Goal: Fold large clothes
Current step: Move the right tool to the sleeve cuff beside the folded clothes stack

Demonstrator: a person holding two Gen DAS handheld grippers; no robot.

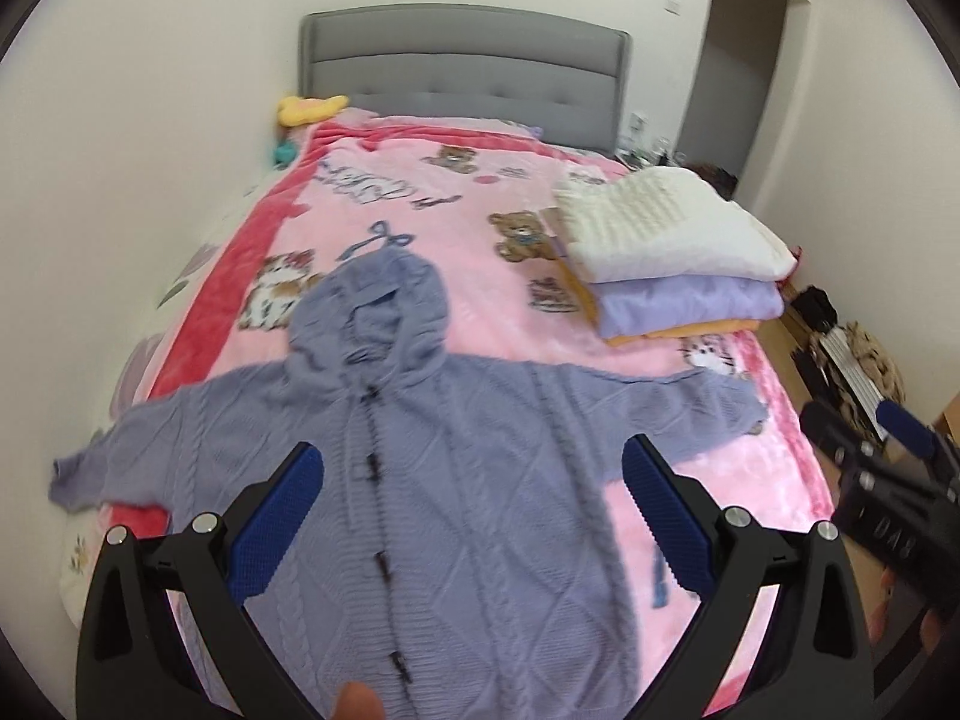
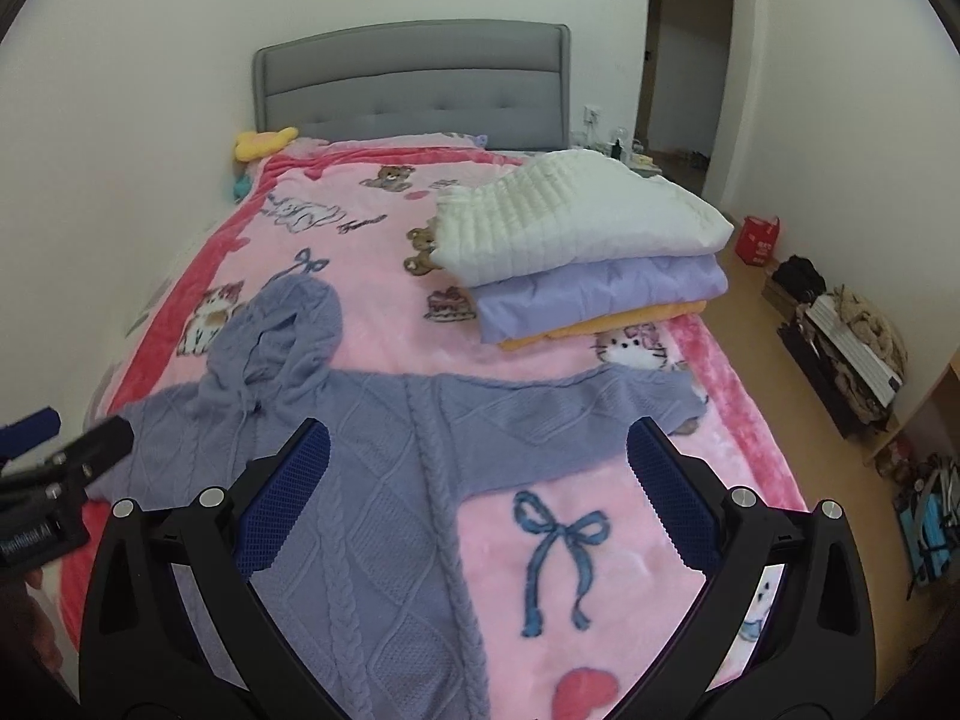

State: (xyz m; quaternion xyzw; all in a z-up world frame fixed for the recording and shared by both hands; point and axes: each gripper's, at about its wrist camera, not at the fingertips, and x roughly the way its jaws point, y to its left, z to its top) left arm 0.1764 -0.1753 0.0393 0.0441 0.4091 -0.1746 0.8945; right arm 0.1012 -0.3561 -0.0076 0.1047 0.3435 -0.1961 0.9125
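A: Where's the garment?

B: Lavender cable-knit hooded cardigan (image 1: 456,480) lies face up on the pink cartoon blanket (image 1: 480,312) over the bed. Sleeves are out to both sides, the hood points at the grey headboard (image 1: 465,60), and the toggle buttons run down the front. A drawstring bow sits just past the hood tip.

A: Left gripper?

B: Left gripper (image 1: 474,516) hangs above the cardigan's chest, tilted down and aimed up the bed. Its blue pads (image 1: 279,525) are spread wide with nothing between them. A fingertip shows at the bottom edge of the left wrist view.

A: Right gripper?

B: Right gripper (image 2: 480,498) is also spread wide and empty, above the cardigan's right side where the knit edge meets bare blanket. It aims toward the headboard, angled down. In the right wrist view the left tool's black body pokes in at the left edge; in the left wrist view the right tool shows at the right edge. They're side by side and apart.

A: Touching the fabric?

B: Can't tell the height; neither pad pair looks to be pinching cloth.

A: Other stuff?

B: A folded stack (image 2: 588,252) lies on the far right side of the bed: white quilted piece on top, then lilac, then orange, well apart from the cardigan. A yellow plush (image 2: 264,141) sits by the headboard's left corner. There's clutter on the wooden floor along the right wall, and an open doorway beyond it.
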